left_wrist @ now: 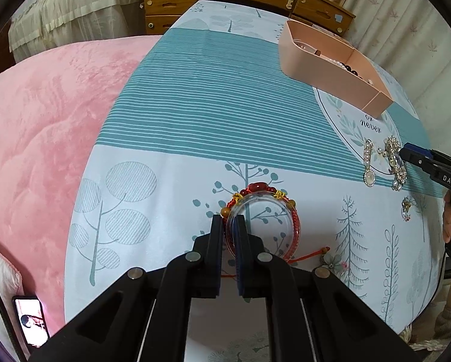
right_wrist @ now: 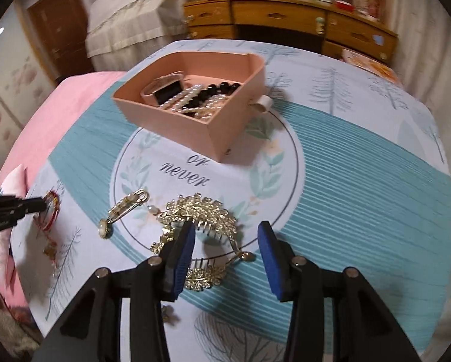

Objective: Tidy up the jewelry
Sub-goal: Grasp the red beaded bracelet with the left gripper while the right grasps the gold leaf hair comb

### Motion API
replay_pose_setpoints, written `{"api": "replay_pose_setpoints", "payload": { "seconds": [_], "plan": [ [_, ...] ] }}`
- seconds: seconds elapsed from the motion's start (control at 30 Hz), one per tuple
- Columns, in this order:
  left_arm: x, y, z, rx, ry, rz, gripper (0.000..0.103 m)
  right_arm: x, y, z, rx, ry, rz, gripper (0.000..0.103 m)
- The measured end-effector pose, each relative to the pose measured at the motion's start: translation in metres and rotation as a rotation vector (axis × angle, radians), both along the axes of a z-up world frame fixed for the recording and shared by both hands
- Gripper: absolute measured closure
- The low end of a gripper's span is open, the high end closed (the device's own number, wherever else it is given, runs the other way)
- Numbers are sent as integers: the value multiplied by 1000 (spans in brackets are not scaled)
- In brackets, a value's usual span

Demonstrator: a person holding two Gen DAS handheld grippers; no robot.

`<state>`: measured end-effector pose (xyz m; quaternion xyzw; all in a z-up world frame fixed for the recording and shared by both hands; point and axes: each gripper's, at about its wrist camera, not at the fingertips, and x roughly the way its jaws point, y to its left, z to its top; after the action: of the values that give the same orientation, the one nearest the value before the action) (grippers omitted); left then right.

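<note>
Left gripper (left_wrist: 228, 226) clamps bangle (left_wrist: 263, 226) — right gripper's (right_wrist: 227, 235) jaws spread.

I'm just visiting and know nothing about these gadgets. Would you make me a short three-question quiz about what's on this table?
1. True or false: the left gripper is clamped on the clear bangle.
2. Which gripper is open over the gold hair comb?
3. What already lies in the pink box: A) coins, B) pearl and black bead pieces, C) keys?

Key: 1 true; 2 the right gripper; 3 B.
</note>
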<state>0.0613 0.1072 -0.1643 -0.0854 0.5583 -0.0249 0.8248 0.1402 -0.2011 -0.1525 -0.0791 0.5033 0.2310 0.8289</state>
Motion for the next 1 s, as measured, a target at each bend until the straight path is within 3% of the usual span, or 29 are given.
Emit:
{"api": "replay_pose_setpoints", "payload": {
  "seconds": [0.4,0.53,0.6,0.77,1.0],
  "plan": [
    [2,-5,-1,10,9,0,98,0,30,-9,-121,-53,181,58],
    [2,-7,0,3,14,-4,98,4,30,-9,-110,-43,183,59],
    [2,-7,0,-1,16,-4,98,4,28,-8,-105,-37,168,68],
    [1,-8,0,-29,18,-3,98,-5,25,-8,-99,-34,149,69],
    [1,-9,6,-77,9,0,98,-25,22,16,-67,-116,80,69]
  ]
}}
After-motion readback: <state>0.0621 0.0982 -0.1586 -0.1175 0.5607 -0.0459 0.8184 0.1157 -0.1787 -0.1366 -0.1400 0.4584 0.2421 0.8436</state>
